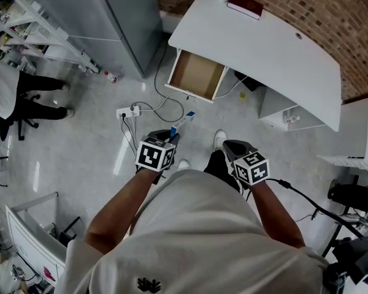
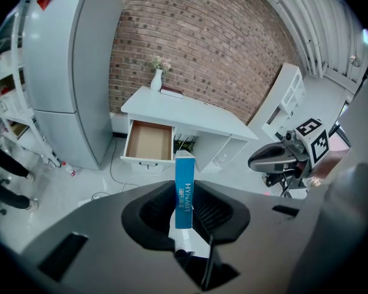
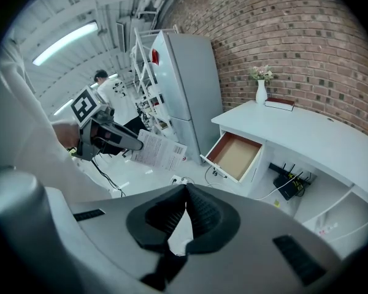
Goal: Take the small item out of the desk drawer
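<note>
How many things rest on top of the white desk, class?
2. A white vase of flowers stands at the back left corner of the desk, and a dark red book lies flat right beside it. None looks hidden.

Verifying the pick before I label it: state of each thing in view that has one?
left hand-held gripper: shut on the blue box
blue box: out of the drawer, held upright
right hand-held gripper: shut, empty
drawer: pulled open, nothing visible inside
vase: upright on the desk
book: closed, lying flat on the desk
</note>
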The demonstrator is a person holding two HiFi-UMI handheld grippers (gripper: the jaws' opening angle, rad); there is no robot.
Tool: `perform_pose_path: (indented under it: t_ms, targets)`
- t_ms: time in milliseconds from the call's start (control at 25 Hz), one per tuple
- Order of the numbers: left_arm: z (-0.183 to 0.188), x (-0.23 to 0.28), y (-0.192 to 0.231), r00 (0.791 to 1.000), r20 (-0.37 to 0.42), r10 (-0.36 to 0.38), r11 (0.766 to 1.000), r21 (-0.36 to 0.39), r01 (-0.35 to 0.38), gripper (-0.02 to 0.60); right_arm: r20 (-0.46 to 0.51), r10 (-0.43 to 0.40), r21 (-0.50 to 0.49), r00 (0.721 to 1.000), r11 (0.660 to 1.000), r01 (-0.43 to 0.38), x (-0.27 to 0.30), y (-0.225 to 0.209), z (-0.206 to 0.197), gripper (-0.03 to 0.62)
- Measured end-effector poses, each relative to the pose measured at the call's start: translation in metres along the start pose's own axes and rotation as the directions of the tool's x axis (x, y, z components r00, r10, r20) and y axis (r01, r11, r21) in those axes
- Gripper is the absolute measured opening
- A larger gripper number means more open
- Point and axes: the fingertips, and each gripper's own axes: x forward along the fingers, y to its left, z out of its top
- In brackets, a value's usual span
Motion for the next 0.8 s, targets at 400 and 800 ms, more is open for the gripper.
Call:
perform_pose_path:
  t_ms: [400, 800]
  targets:
    - [0.005, 0.008, -0.008, 1.0, -0.004, -0.003, 1.0, -0.006, 0.003, 0.097, -0.006, -0.001, 0.025, 1.0, 1.0, 0.001, -0.012, -0.008, -0.011, 0.03]
    - [0.019, 0.029, -0.014, 1.0, -0.016, 0.018, 1.0, -0.022, -0.018, 0.097, -0.008, 0.018, 0.035, 1.0, 0.999, -0.017, -0.014, -0.037, -0.008, 0.029]
